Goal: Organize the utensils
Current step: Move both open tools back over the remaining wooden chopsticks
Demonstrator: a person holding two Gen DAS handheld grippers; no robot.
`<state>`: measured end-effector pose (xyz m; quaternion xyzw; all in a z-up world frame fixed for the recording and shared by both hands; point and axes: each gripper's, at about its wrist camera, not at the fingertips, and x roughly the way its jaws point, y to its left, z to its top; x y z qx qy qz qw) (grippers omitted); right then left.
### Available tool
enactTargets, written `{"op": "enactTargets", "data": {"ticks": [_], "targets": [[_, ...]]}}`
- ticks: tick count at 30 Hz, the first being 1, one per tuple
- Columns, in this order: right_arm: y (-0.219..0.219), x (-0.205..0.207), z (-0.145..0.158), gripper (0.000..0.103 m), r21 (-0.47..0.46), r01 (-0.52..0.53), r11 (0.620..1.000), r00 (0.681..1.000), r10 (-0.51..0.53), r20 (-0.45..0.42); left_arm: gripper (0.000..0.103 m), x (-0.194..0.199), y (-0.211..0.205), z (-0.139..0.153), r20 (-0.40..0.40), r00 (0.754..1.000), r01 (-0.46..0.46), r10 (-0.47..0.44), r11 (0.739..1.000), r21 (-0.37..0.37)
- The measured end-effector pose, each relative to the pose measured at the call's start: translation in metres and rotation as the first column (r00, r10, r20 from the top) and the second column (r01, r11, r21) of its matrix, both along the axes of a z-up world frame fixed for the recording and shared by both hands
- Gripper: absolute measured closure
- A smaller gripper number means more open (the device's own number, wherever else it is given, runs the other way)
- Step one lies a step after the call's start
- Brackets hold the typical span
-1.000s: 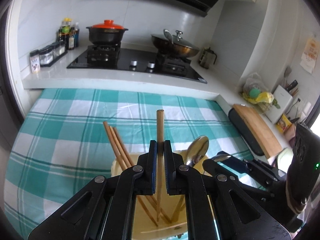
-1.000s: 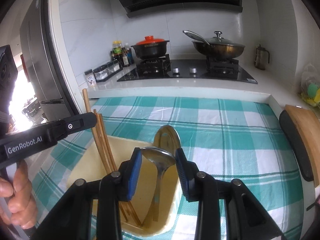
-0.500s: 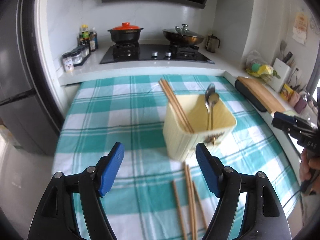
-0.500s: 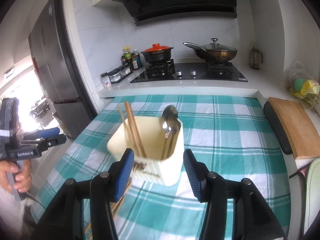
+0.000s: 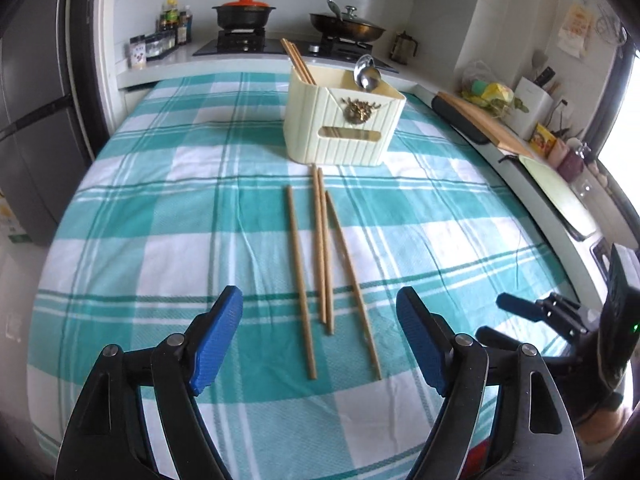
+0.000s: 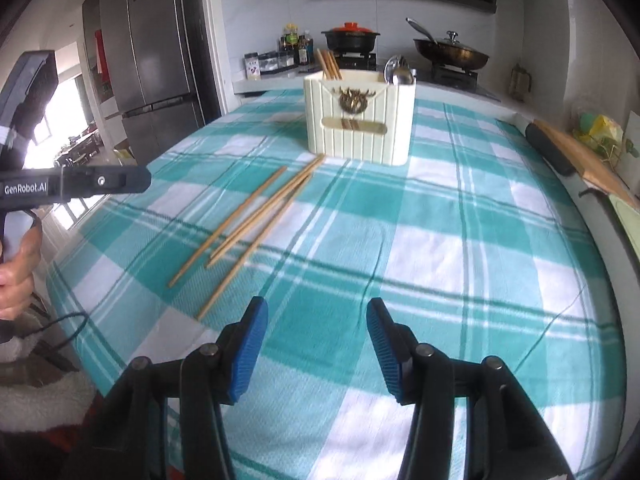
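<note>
A cream utensil holder [image 5: 344, 120] [image 6: 360, 116] stands on the checked cloth, with wooden chopsticks [image 5: 298, 60] on its left side and metal spoons [image 5: 366, 74] on its right. Several loose wooden chopsticks [image 5: 324, 256] [image 6: 256, 216] lie on the cloth in front of it. My left gripper [image 5: 318, 336] is open and empty, just short of the near ends of the loose chopsticks. My right gripper [image 6: 316, 344] is open and empty, to the right of the loose chopsticks; it also shows in the left wrist view [image 5: 532, 312].
The table wears a teal and white checked cloth [image 5: 160, 208]. Behind it is a counter with a stove, a black pot with a red lid [image 5: 244, 12] and a wok [image 5: 348, 28]. A cutting board [image 5: 484, 124] lies on the right. A fridge [image 6: 152, 52] stands on the left.
Both grippers let go of a chopstick and a spoon in the holder, opened, and pulled back toward the table's near edge. The loose chopsticks came into view.
</note>
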<state>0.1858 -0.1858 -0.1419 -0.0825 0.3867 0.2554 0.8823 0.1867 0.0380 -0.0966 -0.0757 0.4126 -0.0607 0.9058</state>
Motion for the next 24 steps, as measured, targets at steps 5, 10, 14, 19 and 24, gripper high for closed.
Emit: {"op": "enactTargets", "data": {"ticks": [5,10,14,19,24], "targets": [[-0.003,-0.011,0.011,0.050,0.015,0.022,1.000,0.998,-0.023,0.056,0.022,-0.007,-0.004,0.002,0.015,1.000,-0.002,0.002,1.000,-0.012],[0.001,-0.008,0.017,0.051,0.034,0.025,0.999,0.997,-0.027,0.069,0.022,-0.011,0.003,0.003,0.027,0.999,-0.037,0.038,0.999,-0.020],[0.007,-0.007,0.010,0.050,0.028,0.013,1.000,0.999,-0.014,0.051,0.021,-0.016,0.008,-0.001,0.026,0.998,-0.059,0.059,0.998,0.000],[0.010,-0.007,0.005,0.051,0.020,0.010,1.000,0.999,-0.011,0.041,0.021,-0.014,0.012,-0.010,0.002,0.998,-0.071,0.071,0.997,-0.005],[0.009,-0.006,0.004,0.050,0.018,0.020,1.000,0.999,-0.021,0.038,0.021,-0.013,0.011,-0.012,0.000,0.997,-0.074,0.074,0.997,0.003]]}}
